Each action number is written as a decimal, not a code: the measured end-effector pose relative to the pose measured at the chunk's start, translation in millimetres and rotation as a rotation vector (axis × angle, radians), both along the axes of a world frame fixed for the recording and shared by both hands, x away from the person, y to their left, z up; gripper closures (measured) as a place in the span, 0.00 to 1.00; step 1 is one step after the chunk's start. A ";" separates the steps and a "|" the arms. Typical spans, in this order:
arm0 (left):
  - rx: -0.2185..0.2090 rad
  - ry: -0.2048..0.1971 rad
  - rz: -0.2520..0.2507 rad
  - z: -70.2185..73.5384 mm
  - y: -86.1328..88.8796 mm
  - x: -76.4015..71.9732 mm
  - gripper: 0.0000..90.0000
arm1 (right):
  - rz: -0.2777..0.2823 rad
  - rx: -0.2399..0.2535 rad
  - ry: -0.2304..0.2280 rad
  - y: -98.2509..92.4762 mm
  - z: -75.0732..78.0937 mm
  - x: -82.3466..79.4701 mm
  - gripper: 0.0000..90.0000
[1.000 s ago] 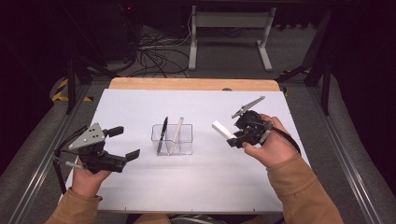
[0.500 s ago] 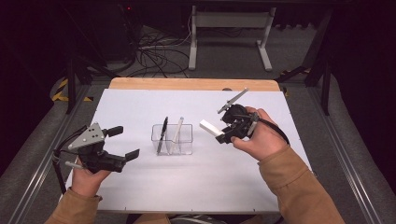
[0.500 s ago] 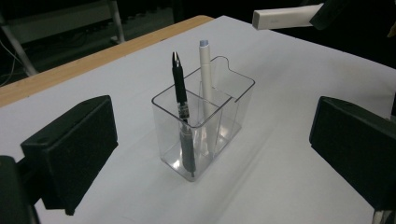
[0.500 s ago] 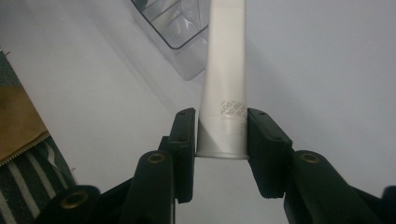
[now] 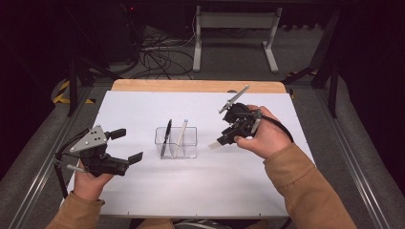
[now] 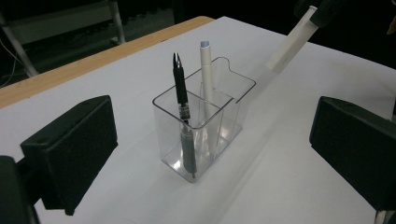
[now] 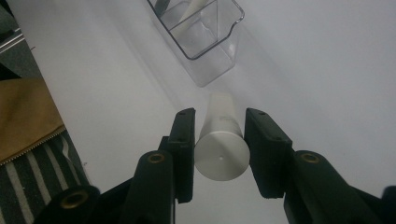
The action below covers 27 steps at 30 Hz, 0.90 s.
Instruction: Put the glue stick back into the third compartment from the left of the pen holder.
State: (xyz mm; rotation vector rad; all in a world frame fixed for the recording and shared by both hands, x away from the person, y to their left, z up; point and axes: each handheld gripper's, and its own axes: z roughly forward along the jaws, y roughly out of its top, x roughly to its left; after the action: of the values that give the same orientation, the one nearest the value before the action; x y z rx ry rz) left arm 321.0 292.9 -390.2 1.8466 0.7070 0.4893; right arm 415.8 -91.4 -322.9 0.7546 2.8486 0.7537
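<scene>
Right hand-held gripper [image 7: 218,149] clamps a white tube [image 7: 220,140] — left hand-held gripper [image 6: 210,140] gapes, holding nothing.

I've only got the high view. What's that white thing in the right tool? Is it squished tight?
Observer: In the right gripper view, the right tool has its pads pressing both sides of a white tube. The tube's flat round end faces the camera.
Operator: Where's it pointing?
Observer: At the clear holder. The end compartment nearest the tube, the one with the notched rim, is empty.
Operator: And the pens?
Observer: In the left gripper view, the black pen stands with its silver point up in the near compartment. The white pen has a blue-grey top and stands behind a divider.
</scene>
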 end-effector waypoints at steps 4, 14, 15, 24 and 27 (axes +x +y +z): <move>-0.003 0.001 0.002 0.2 -0.2 -0.2 0.02 | -0.007 0.015 0.009 1.6 -0.2 2.0 0.72; -0.003 0.001 0.002 0.3 0.1 -0.3 0.02 | 0.013 0.028 -0.003 14.6 5.7 8.5 0.72; -0.002 -0.001 0.002 0.4 0.5 -0.2 0.02 | 0.017 0.032 -0.002 16.7 6.8 9.0 0.72; -0.003 -0.003 0.000 0.9 1.0 -0.5 0.02 | 0.057 0.051 -0.013 39.8 14.5 12.7 0.72; -0.005 -0.003 -0.001 1.1 1.1 -0.6 0.02 | 0.064 0.049 -0.012 46.6 14.4 14.6 0.72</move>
State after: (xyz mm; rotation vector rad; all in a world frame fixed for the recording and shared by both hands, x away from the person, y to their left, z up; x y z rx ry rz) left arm 320.5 294.0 -389.1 1.8408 0.7050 0.4892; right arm 430.4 -44.8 -308.6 0.6649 2.8659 0.8367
